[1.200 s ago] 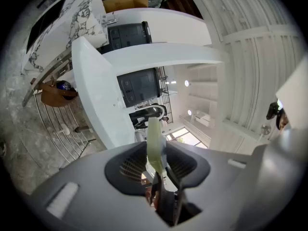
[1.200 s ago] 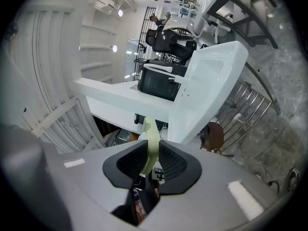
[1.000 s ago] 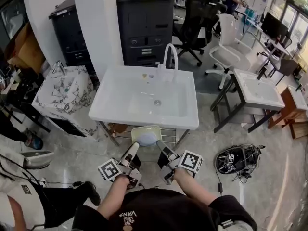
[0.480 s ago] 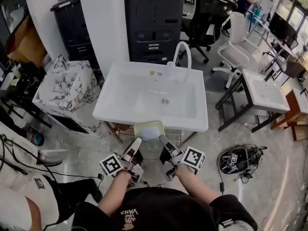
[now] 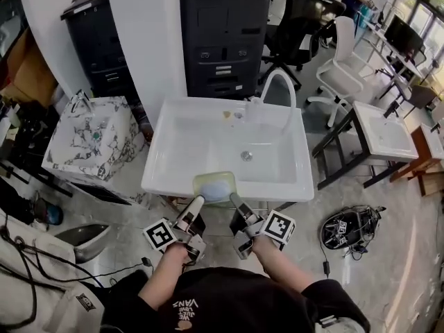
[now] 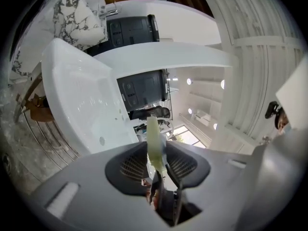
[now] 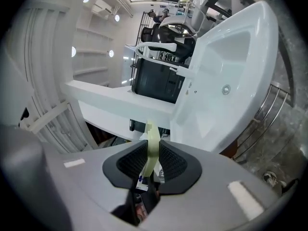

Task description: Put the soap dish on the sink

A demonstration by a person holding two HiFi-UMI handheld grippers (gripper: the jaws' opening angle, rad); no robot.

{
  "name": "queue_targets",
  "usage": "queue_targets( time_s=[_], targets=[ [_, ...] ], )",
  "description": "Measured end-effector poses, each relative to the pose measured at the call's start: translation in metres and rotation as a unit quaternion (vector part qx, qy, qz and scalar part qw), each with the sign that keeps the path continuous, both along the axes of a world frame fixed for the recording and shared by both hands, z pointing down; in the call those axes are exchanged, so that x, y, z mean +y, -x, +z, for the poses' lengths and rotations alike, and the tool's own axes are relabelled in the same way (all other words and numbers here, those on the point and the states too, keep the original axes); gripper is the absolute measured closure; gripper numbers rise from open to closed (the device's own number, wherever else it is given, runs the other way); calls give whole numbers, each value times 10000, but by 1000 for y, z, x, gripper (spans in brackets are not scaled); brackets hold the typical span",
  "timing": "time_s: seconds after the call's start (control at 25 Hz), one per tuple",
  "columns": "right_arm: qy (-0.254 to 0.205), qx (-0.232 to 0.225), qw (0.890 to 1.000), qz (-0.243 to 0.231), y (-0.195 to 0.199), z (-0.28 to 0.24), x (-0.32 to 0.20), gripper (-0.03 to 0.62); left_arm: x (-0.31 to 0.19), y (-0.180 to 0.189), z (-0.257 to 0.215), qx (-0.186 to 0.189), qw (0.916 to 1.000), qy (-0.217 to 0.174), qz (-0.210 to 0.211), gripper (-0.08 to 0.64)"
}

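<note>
The pale green soap dish (image 5: 204, 180), a bluish bar (image 5: 217, 190) in it, hangs right at the front rim of the sink (image 5: 208, 134), overlapping the edge near its middle, though whether it touches the rim is unclear. The left gripper (image 5: 196, 204) pinches the dish's left edge and the right gripper (image 5: 235, 201) its right edge, each pair of jaws pressed on the thin green wall. Beyond, a white faucet (image 5: 280, 89) arches over the basin's far side.
</note>
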State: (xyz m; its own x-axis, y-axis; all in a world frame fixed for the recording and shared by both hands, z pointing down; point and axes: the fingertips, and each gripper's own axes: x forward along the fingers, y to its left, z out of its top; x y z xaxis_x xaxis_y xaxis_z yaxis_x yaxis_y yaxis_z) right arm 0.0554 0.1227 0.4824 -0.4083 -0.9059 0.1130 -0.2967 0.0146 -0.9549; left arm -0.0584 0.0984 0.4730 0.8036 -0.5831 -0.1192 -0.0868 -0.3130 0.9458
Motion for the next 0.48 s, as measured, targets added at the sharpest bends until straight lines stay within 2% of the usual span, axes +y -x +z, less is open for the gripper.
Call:
queue_targets(
  time_s=[0.24, 0.48],
  targets=[
    [-151, -227, 9994, 203, 25, 1, -39, 522, -43, 19, 3, -67, 9995, -94, 296, 397],
    [151, -24, 9984, 544, 33, 14, -63, 522, -77, 30, 11, -123, 9983, -27, 571, 397]
  ],
)
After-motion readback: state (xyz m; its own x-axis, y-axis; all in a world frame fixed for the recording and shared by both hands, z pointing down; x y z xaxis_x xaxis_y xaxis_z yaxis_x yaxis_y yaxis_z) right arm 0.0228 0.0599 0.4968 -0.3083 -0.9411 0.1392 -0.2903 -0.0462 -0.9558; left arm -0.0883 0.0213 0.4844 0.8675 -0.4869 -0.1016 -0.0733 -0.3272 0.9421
